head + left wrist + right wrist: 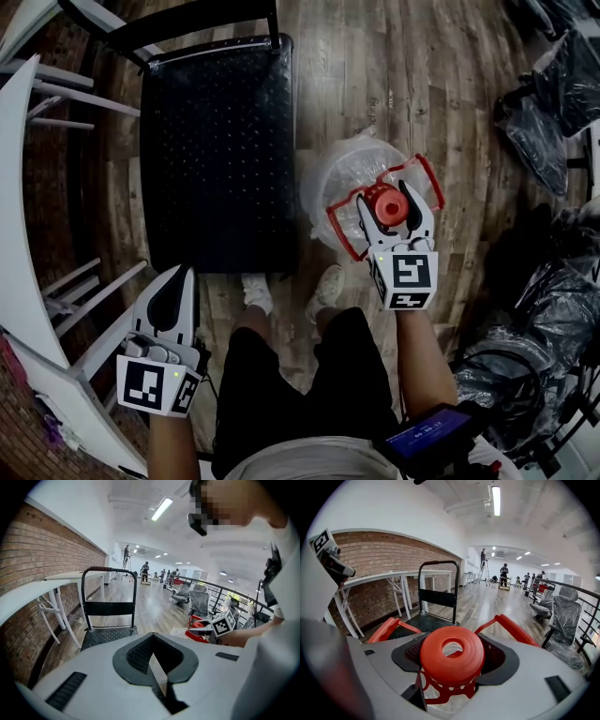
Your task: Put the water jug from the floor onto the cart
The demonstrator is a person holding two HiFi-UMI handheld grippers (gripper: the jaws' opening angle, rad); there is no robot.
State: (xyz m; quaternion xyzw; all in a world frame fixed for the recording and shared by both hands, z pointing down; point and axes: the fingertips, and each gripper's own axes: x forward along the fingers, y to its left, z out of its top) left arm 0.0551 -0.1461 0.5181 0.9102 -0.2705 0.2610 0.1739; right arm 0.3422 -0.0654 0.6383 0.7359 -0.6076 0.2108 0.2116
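The cart (pixel 220 150) stands on the wooden floor (pixel 375 56) with its black studded deck bare, its upright handle (pixel 438 581) at the far end. The water jug (pixel 342 178) – clear, with a red cap (pixel 452 653) and a red carrying handle (pixel 342 225) – is off the deck, just beside the cart's right edge near its front corner. From above it cannot be told whether its base touches the floor. The right gripper (pixel 392 208) has its jaws clamped on the jug's neck just under the cap, the red handle spreading out to both sides of them. The left gripper (pixel 183 272) is off the cart's near left corner, away from the jug – its jaws are together with nothing between them. The person's two white shoes (pixel 255 292) stand at the cart's near edge, and a white table (pixel 19 234) runs along the cart's left side.
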